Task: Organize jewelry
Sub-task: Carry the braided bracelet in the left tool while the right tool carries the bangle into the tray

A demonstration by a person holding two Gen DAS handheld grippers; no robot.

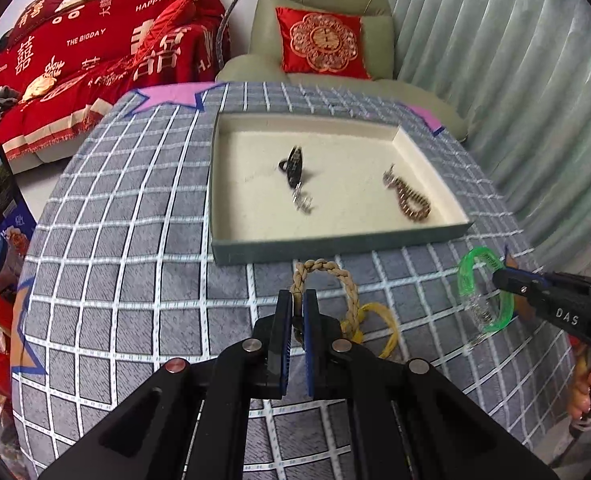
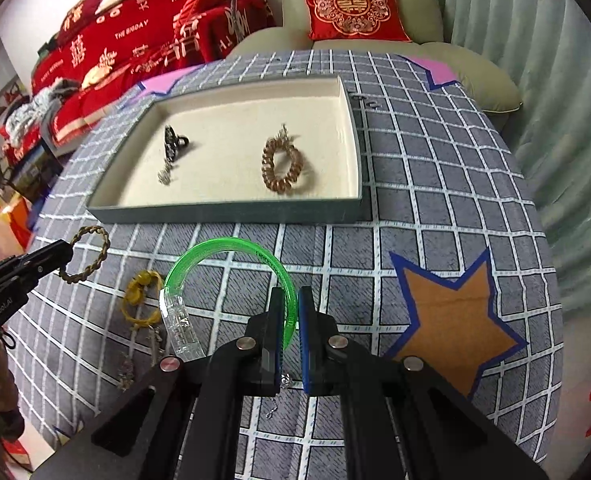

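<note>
Jewelry lay split: a chain bracelet (image 2: 282, 170) in the felt-lined tray (image 2: 223, 212), the left gripper (image 1: 298, 304) pinching a braided rope bracelet (image 1: 327, 280), the right gripper (image 2: 291, 304) clamping a translucent green bangle (image 2: 231, 252) above the checked tabletop (image 2: 435, 184).

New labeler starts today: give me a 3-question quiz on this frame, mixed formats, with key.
1. True or false: the left tool is shut on the braided rope bracelet.
2. Multiple choice: what does the right tool grip? A) gold chain bracelet B) green plastic bangle C) yellow cord
3. Fill in: the tray holds the gold chain bracelet and a dark ____ with a silver chain.

Key:
1. True.
2. B, the green plastic bangle. The yellow cord lies loose on the checked cloth.
3. Pendant; blur hides its exact type.
</note>
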